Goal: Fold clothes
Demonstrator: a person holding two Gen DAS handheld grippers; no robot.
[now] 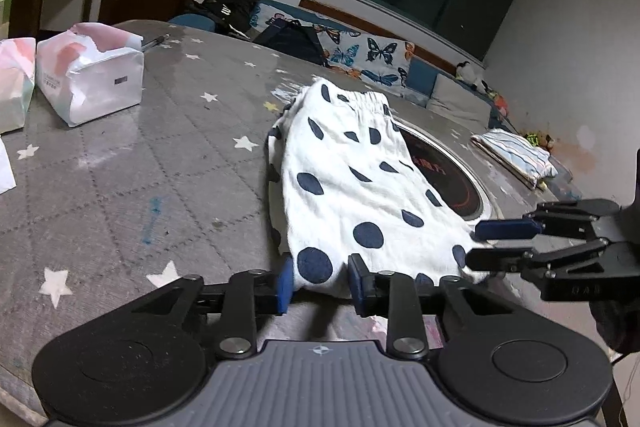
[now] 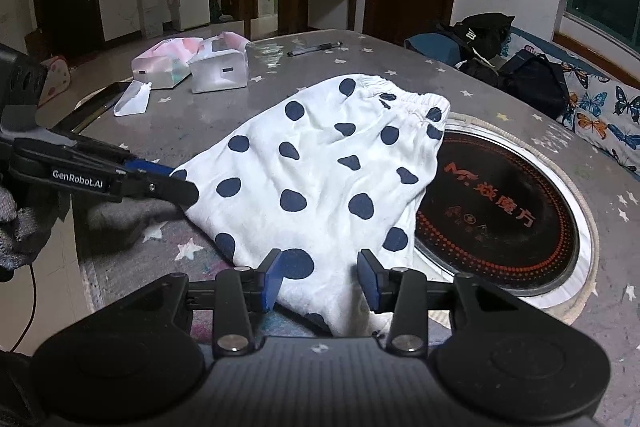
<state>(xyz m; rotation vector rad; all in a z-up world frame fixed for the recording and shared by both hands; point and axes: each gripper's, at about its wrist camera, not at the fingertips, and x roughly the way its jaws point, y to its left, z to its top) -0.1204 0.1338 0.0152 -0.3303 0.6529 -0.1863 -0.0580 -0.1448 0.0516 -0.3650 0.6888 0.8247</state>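
Straddling the spotted shorts' [image 1: 352, 183] six-o'clock hem, my left tongs [image 1: 320, 281] and right tongs [image 2: 320, 277] stand narrowly agape. Neither pinches yet; both corners must lift together.

shorts [image 2: 320, 183] on table [image 2: 208, 123], partly over hob [image 2: 500, 211]

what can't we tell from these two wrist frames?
- Left gripper, left wrist view: the hem of the polka-dot garment lies between the fingers; whether the pads pinch it is unclear.
- Right gripper, right wrist view: same doubt.
- Induction hob, both views: its near-left part is covered by the garment.
- Folded striped cloth, left wrist view: too small to identify.
- Garment's underside layers: hidden by its top layer.
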